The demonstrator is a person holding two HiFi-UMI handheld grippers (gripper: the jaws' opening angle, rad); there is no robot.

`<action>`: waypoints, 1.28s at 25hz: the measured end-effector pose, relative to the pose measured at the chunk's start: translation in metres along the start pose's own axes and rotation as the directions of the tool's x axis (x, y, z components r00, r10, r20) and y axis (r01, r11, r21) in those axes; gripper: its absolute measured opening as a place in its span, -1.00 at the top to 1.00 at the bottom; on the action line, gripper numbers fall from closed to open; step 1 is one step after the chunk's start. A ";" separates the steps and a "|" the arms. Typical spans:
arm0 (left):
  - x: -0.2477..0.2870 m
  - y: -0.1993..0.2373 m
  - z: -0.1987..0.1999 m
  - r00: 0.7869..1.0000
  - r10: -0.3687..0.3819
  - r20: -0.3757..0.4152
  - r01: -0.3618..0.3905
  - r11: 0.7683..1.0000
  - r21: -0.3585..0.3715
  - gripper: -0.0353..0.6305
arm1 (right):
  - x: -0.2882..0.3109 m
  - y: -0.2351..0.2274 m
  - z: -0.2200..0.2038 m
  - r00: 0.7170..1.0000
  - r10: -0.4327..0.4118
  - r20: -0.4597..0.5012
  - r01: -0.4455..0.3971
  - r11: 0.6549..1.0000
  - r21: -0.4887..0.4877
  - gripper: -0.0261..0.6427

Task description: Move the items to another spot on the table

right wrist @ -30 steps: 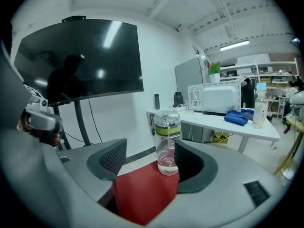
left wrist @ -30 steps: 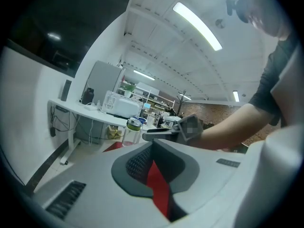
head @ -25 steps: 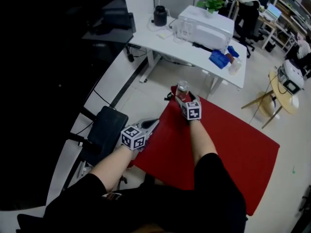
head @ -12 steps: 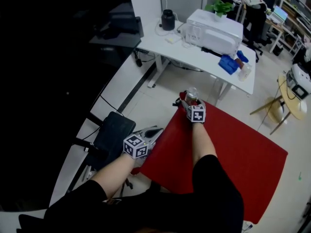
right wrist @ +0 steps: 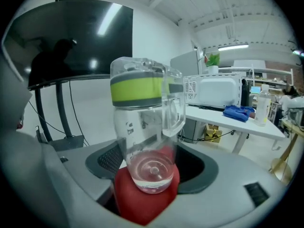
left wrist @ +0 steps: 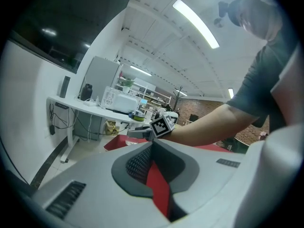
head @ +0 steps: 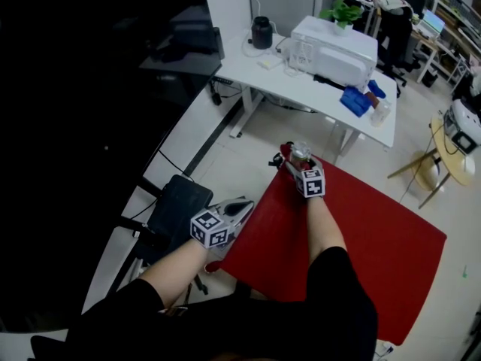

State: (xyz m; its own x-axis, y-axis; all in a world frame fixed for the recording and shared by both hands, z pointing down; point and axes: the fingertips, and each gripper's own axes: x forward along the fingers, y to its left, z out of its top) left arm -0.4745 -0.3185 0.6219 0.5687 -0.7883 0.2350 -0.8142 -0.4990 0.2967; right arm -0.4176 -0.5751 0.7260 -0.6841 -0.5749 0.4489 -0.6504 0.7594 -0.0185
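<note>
**Item 1: bottle (right wrist: 142, 122).** Clear plastic, with a green-and-grey band under a clear lid and a clear loop handle on its right side. It stands roughly upright and empty. In the head view it is at the far corner of the red table (head: 376, 232), the corner nearest the white desk (head: 301, 85). Its round base sits low over the red surface. Whether it touches the surface is hard to judge from the right gripper view.

**Item 2: right gripper (head: 295, 159).** It reaches forward over the red table. Its jaws stand wide, one on each side of the bottle's lower body, and have just been closing a little with the bottle between them. The left pad (right wrist: 110, 159) lies against the bottle's left flank and the right pad (right wrist: 198, 167) against its right. The base sits forward of the jaw throat and the lid rises well above the pads. The gripper is clamped on the bottle.

**Item 3: left gripper (head: 242, 207).** It is at the near left edge of the red table, well apart from the bottle. Its jaws are drawn together at the tips, with only a thin sliver of red showing in the gap. Nothing is between them.

**Item 4: surroundings.**
- The white desk carries a white machine (head: 334, 43), a black jug (head: 261, 32), a potted plant (head: 344, 10) and a blue object (head: 353, 100).
- A black stool (head: 176, 205) stands just left of the left gripper.
</note>
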 end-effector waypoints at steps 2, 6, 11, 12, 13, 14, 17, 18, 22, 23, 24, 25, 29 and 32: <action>0.000 -0.006 0.003 1.000 -0.023 0.000 0.023 1.000 0.001 0.92 | -0.016 0.000 0.009 1.000 -0.001 0.028 0.001 1.000 0.002 -0.09; 0.004 -0.027 -0.002 0.996 -0.085 -0.038 0.085 0.996 0.002 0.92 | -0.070 0.005 0.025 0.998 0.005 0.057 -0.005 1.000 -0.003 -0.09; 0.023 -0.076 -0.008 0.983 -0.167 -0.074 0.169 0.985 0.021 0.92 | -0.161 -0.014 0.005 0.998 -0.021 0.063 0.022 1.000 -0.019 -0.09; 0.030 -0.091 -0.008 0.979 -0.188 -0.079 0.191 0.981 0.029 0.92 | -0.184 -0.022 -0.004 0.998 -0.030 0.062 0.031 0.999 -0.015 -0.09; 0.039 -0.108 -0.008 0.974 -0.209 -0.085 0.212 0.976 0.037 0.92 | -0.207 -0.031 -0.013 0.997 -0.041 0.061 0.041 0.999 -0.008 -0.09; 0.050 -0.126 -0.008 0.969 -0.229 -0.091 0.234 0.971 0.045 0.92 | -0.232 -0.041 -0.024 0.997 -0.052 0.060 0.052 0.999 -0.001 -0.09; 0.085 -0.190 -0.017 0.953 -0.284 -0.106 0.292 0.954 0.063 0.92 | -0.314 -0.072 -0.063 0.994 -0.092 0.053 0.091 0.996 0.011 -0.09; 0.096 -0.216 -0.022 0.947 -0.302 -0.110 0.310 0.949 0.065 0.92 | -0.347 -0.082 -0.075 0.993 -0.104 0.050 0.104 0.994 0.017 -0.09; 0.150 -0.329 -0.036 0.921 -0.373 -0.112 0.382 0.920 0.082 0.92 | -0.475 -0.124 -0.124 0.986 -0.157 0.050 0.156 0.987 0.027 -0.09; 0.162 -0.360 -0.043 0.914 -0.390 -0.113 0.400 0.913 0.082 0.92 | -0.506 -0.130 -0.138 0.985 -0.164 0.045 0.163 0.986 0.027 -0.09; 0.173 -0.392 -0.052 0.906 -0.407 -0.117 0.417 0.906 0.079 0.92 | -0.537 -0.134 -0.155 0.985 -0.166 0.036 0.165 0.986 0.026 -0.09; 0.183 -0.425 -0.063 0.898 -0.424 -0.121 0.434 0.898 0.076 0.92 | -0.565 -0.138 -0.171 0.986 -0.166 0.028 0.165 0.986 0.023 -0.09; 0.216 -0.555 -0.107 0.863 -0.483 -0.147 0.495 0.867 0.060 0.92 | -0.669 -0.151 -0.232 0.985 -0.170 -0.006 0.171 0.985 0.026 -0.09; 0.227 -0.646 -0.133 0.826 -0.531 -0.191 0.550 0.833 0.062 0.92 | -0.740 -0.154 -0.270 0.983 -0.182 -0.020 0.183 0.980 0.074 -0.09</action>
State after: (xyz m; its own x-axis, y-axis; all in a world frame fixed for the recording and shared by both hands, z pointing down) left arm 0.1962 -0.1274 0.6066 0.9240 -0.3175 0.2131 -0.3729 -0.8715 0.3186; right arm 0.2782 -0.1846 0.6375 -0.5475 -0.6976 0.4623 -0.7874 0.6164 -0.0023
